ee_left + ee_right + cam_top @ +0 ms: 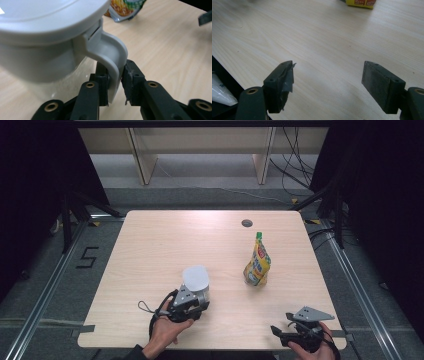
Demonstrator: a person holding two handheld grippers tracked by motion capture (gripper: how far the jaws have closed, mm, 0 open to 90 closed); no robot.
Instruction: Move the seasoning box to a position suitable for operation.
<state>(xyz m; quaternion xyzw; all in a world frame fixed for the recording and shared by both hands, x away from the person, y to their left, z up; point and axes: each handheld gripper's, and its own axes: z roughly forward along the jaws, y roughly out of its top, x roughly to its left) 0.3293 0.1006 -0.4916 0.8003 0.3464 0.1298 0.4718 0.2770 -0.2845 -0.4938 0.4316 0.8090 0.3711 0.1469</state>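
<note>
A light wooden table point(150, 250) bears, left of centre near the person's edge, a grey lidded jug point(196, 281) with a clear lower body; in the left gripper view its lid point(47, 17) runs off the top and left borders, and the clear body below is blurred and hard to read. A yellow spouted pouch point(257, 262) with a green cap stands upright, well apart from the jug on the right half of the table; in both gripper views it is cut off at the top border, its print illegible. The left gripper point(192, 304), held in the left hand point(167, 327), sits just beside the jug, its jaws clamped on the curved grey handle point(112, 62), whose lower end disappears between the black pads. The right gripper point(328, 82), held at the near right corner in a hand cropped by the bottom border of the high view, has its jaws wide apart over bare wood, gripping nothing. A small round hole point(247, 223) marks the far side of the table.
</note>
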